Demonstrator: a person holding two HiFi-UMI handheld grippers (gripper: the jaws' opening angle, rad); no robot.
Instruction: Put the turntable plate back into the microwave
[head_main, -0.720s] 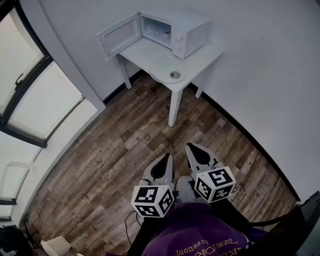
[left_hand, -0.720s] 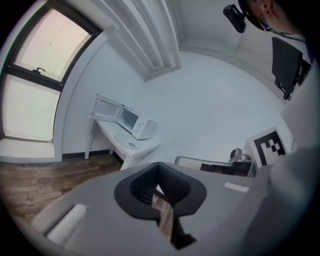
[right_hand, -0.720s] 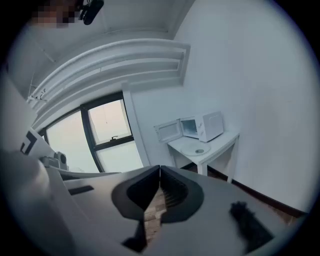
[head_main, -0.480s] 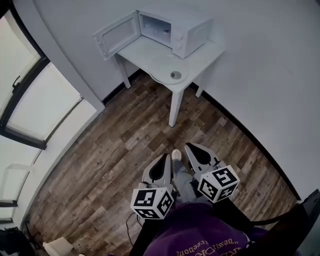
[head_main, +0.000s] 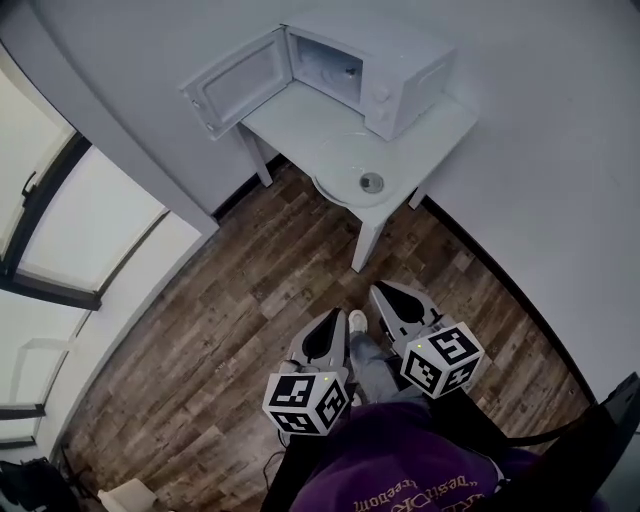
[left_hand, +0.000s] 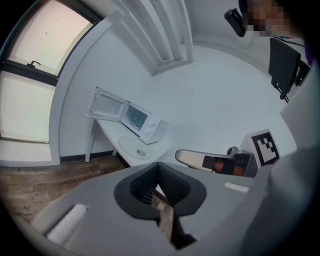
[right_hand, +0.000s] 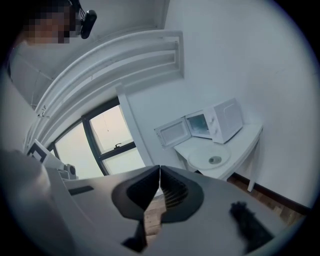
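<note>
A white microwave (head_main: 385, 70) stands on a small white table (head_main: 440, 125) with its door (head_main: 235, 85) swung open to the left. The glass turntable plate (head_main: 355, 175) lies flat on the table in front of it, also seen in the left gripper view (left_hand: 134, 148) and the right gripper view (right_hand: 210, 159). My left gripper (head_main: 333, 313) and right gripper (head_main: 378, 293) hang side by side over the floor, well short of the table. Both are shut with nothing between the jaws.
Wood-plank floor (head_main: 230, 330) lies between me and the table. A large window (head_main: 70, 230) fills the left wall and a white wall (head_main: 560, 180) runs along the right. One shoe (head_main: 357, 322) shows between the grippers.
The table and microwave have grown larger and shifted right and down in the head view as I step closer. A shoe has come into sight between the grippers.
</note>
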